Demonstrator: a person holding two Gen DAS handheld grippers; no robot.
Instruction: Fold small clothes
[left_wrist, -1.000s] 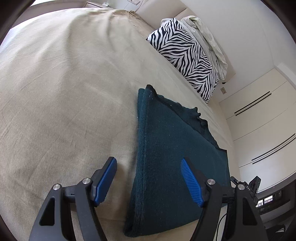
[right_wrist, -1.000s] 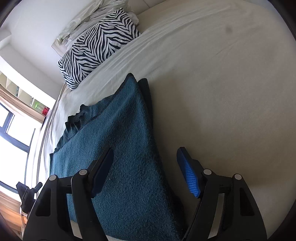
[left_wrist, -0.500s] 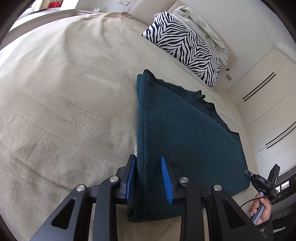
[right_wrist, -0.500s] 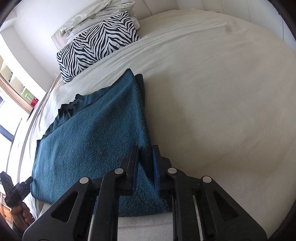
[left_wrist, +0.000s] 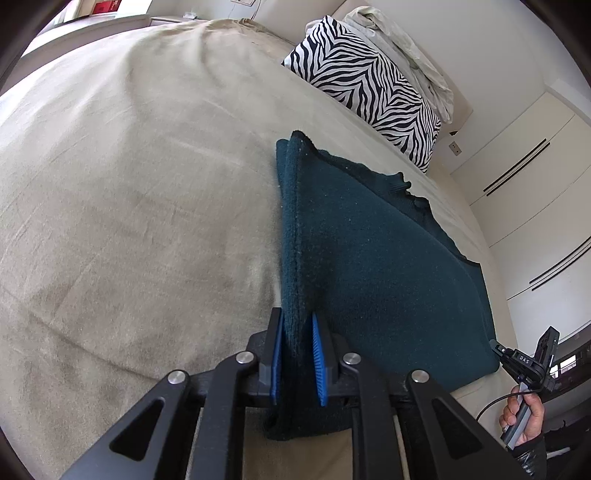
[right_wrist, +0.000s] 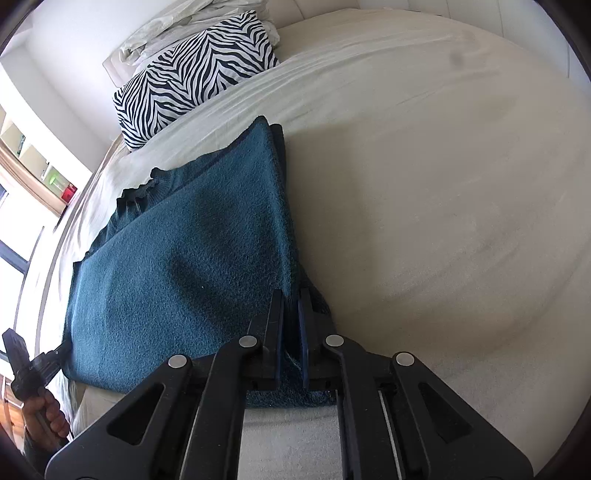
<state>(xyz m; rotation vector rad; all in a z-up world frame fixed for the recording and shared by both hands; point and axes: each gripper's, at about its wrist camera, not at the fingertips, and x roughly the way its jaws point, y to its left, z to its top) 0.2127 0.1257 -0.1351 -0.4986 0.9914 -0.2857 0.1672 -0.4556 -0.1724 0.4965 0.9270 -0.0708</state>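
A dark teal knitted sweater (left_wrist: 373, 266) lies folded on the beige bed (left_wrist: 129, 192). My left gripper (left_wrist: 297, 319) is shut on the sweater's thick folded near-left edge, which bunches up between the blue pads (left_wrist: 319, 363). In the right wrist view my right gripper (right_wrist: 291, 295) is shut on the sweater's (right_wrist: 177, 266) near-right corner, with the cloth pinched thin between its jaws. Each view catches the other gripper at the frame's lower edge, held by a hand (left_wrist: 522, 417) at the opposite near corner.
A zebra-print pillow (left_wrist: 369, 85) and crumpled white bedding (left_wrist: 410, 51) lie at the head of the bed, beyond the sweater. White wardrobe doors (left_wrist: 535, 192) stand on one side, a window and shelf (right_wrist: 40, 173) on the other. Bare sheet (right_wrist: 443, 192) spreads around the sweater.
Both grippers went from wide open over the sweater's near corners to shut on its edges. The pinched cloth now stands slightly raised at both grips.
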